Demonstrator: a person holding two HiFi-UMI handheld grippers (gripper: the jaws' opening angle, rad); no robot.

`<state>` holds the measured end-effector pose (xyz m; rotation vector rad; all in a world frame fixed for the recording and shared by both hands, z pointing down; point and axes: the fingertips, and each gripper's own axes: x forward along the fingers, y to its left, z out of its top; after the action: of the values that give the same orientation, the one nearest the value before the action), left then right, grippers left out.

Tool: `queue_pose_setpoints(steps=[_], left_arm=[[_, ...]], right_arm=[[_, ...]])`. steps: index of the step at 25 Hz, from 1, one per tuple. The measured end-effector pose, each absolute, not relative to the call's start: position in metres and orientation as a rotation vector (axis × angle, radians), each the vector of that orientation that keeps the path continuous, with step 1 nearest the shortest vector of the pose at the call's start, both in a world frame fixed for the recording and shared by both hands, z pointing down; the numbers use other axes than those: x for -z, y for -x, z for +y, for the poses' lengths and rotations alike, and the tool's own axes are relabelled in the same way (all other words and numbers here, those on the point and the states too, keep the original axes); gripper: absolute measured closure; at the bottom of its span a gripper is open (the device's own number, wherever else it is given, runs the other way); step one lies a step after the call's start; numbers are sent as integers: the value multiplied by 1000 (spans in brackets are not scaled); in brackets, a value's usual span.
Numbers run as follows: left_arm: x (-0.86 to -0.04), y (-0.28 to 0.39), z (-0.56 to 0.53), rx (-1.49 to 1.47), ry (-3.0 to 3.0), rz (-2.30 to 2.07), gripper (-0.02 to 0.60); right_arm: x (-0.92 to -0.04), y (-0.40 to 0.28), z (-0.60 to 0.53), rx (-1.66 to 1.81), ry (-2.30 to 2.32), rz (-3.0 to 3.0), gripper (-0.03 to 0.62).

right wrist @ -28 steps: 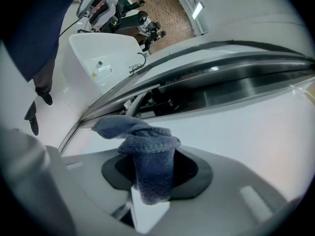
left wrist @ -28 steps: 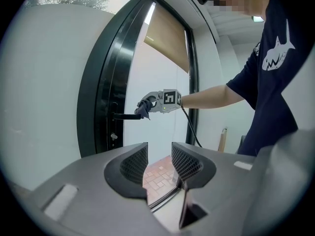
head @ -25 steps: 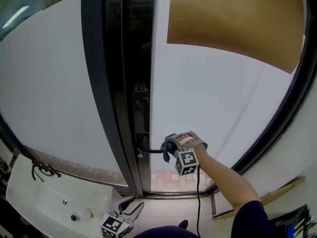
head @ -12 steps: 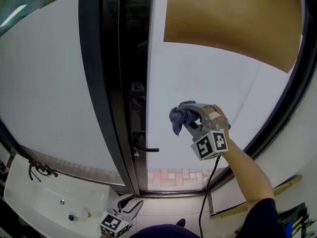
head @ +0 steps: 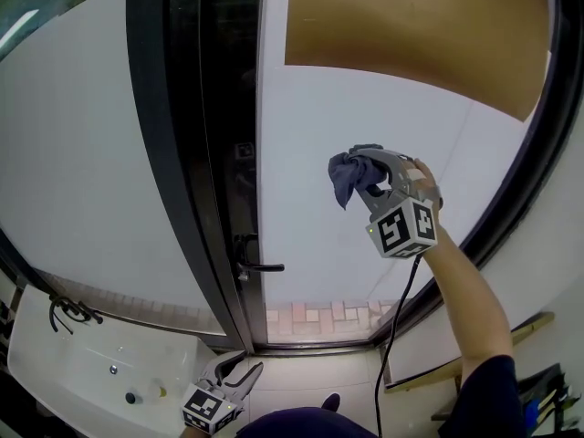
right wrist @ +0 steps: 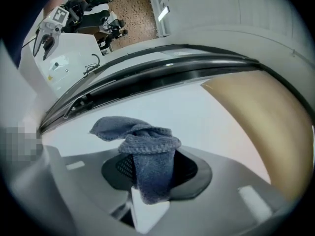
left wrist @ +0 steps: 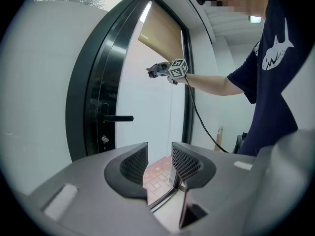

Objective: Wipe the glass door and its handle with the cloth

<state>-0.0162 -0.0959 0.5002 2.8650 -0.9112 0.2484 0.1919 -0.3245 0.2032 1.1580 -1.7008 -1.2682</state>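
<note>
— Start big. What surrounds the door handle [head: 252, 263]?

— The frosted glass door [head: 365, 245] spreads to the right of it. The handle is a black lever fixed to the door's dark frame [head: 187, 172], and it points out across the pane. High above the handle and to its right, a tan roller blind [head: 411, 35] covers the top of the glass.

— And the grippers?

— The right gripper [head: 367, 168] is held up against the pane, above the handle and to its right, well apart from it. Its jaws are clamped on a grey-blue cloth [right wrist: 146, 154]. The left gripper [left wrist: 160, 162] hangs low, below the handle, with its jaws a little apart and nothing between them.

— Where exactly is the cloth?

— It is bunched at the right gripper's tips, with a loose fold drooping towards the handle's side. It sits close to the glass, but I cannot tell whether it touches. It is nowhere near the handle itself.
</note>
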Motion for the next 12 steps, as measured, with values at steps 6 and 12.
queue_pose_setpoints(steps=[6, 12], left_arm=[[-502, 13, -92, -268, -2862, -906, 436], [-506, 14, -95, -290, -2852, -915, 436]], right_arm=[[-303, -170, -324, 1192, -1024, -1746, 445], [-391, -160, -327, 1105, -923, -1783, 445]])
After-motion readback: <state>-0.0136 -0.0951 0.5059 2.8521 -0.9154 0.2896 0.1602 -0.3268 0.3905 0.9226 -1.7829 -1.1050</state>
